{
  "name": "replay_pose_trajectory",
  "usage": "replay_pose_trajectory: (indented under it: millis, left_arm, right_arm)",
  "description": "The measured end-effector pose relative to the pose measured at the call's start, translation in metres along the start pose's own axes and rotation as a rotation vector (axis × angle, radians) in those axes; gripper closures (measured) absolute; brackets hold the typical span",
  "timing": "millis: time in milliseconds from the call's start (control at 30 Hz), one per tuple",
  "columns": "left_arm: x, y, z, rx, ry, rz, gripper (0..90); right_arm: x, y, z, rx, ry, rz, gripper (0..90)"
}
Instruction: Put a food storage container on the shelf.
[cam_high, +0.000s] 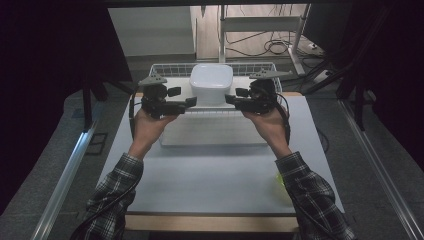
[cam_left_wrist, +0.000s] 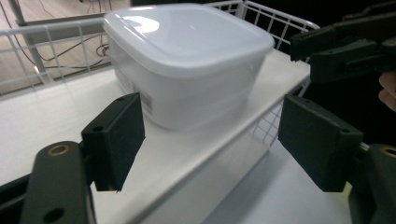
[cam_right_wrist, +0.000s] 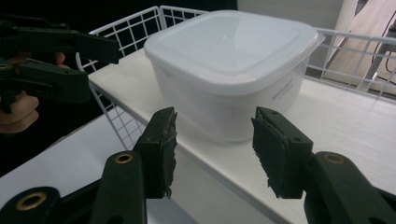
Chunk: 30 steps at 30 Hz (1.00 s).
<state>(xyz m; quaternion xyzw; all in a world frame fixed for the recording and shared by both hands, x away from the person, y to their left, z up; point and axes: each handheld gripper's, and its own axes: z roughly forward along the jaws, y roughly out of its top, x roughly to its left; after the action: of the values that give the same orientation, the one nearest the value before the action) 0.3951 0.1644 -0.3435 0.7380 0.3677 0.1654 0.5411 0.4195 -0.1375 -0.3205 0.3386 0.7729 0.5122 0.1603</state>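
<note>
White lidded container (cam_high: 211, 82) in wire basket (cam_high: 165, 68), label in left gripper view, both grippers' fingers open, empty

white table top (cam_high: 210, 175) with a wooden strip along its near edge stood on a grey floor (cam_high: 50, 165). lying directly on it toward the far side was a flat white board or slab (cam_high: 215, 135), and a white wire basket (cam_high: 165, 70) sat at the far edge, its wire side meeting the table in the left gripper view (cam_left_wrist: 268, 126). inside the basket, on its white floor panel, rested a white lidded plastic container (cam_high: 211, 82). a small yellow-green item (cam_high: 280, 180) lay near the right front of the table, half hidden by a sleeve, unclear what.
</note>
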Motion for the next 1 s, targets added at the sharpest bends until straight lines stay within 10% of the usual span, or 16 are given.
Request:
replay_pose_trajectory:
  millis: [533,1000]
  left_arm:
    - [-0.033,-0.053,-0.016,0.092,-0.03,0.091,6.8]
    - [-0.043,-0.097,-0.032,0.044,-0.066,0.1,3.6]
  right_arm:
    - [0.021,-0.05,-0.019,0.057,0.046,-0.069,25.3]
    - [0.023,-0.092,-0.038,0.067,0.078,-0.064,14.3]
